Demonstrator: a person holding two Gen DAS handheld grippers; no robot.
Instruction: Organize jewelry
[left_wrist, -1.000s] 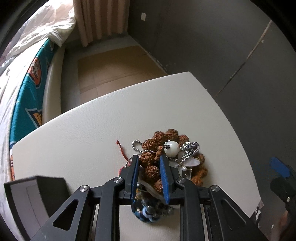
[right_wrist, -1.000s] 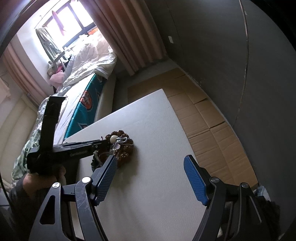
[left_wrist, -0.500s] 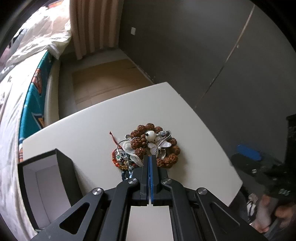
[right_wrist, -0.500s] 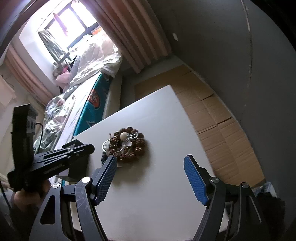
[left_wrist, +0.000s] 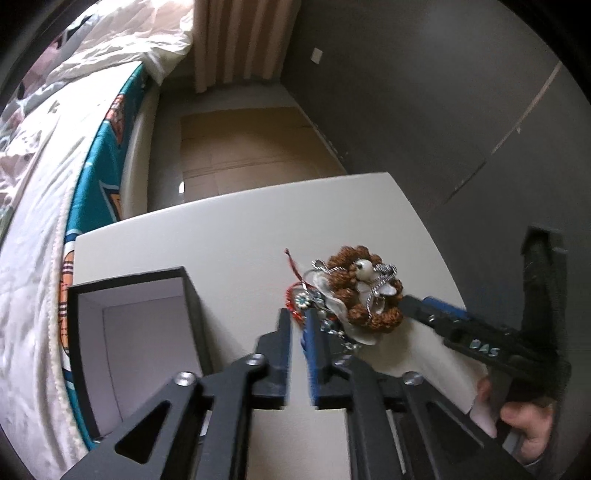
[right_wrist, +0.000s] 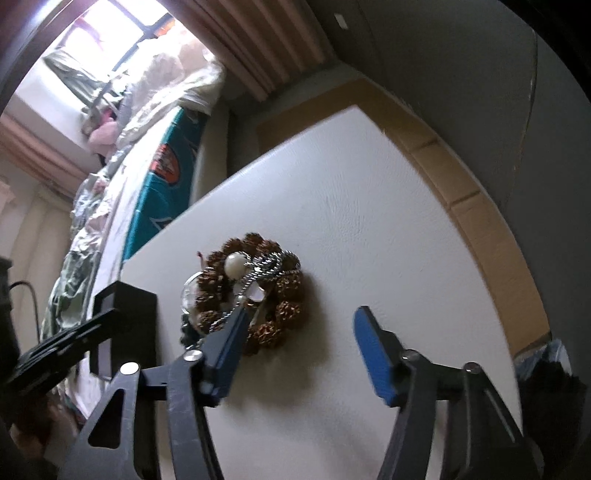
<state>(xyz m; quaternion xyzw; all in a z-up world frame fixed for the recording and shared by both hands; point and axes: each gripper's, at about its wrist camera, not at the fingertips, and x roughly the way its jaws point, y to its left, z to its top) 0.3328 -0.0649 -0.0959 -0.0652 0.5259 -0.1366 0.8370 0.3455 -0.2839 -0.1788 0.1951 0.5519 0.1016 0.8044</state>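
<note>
A tangled pile of jewelry (left_wrist: 354, 291) lies on the white table (left_wrist: 236, 236): a brown seed-bead bracelet, a silver chain, a white bead, a red cord. It also shows in the right wrist view (right_wrist: 255, 291). My left gripper (left_wrist: 299, 336) hangs just short of the pile's near-left edge, its jaws a narrow gap apart with nothing between them. My right gripper (right_wrist: 301, 343) is open and empty; its left finger (right_wrist: 225, 343) reaches the pile's near edge. It also shows in the left wrist view (left_wrist: 443, 317). An open black box (left_wrist: 140, 332) with a white inside stands left of the pile.
A bed with white covers and a teal sheet (left_wrist: 92, 177) runs along the table's left side. Brown floor panels (left_wrist: 251, 147) and a dark grey wall (left_wrist: 424, 110) lie beyond the table. The black box also shows in the right wrist view (right_wrist: 125, 325).
My left gripper has pulled back off the pile, shut, then opened slightly. My right gripper has moved in to the pile, still open.
</note>
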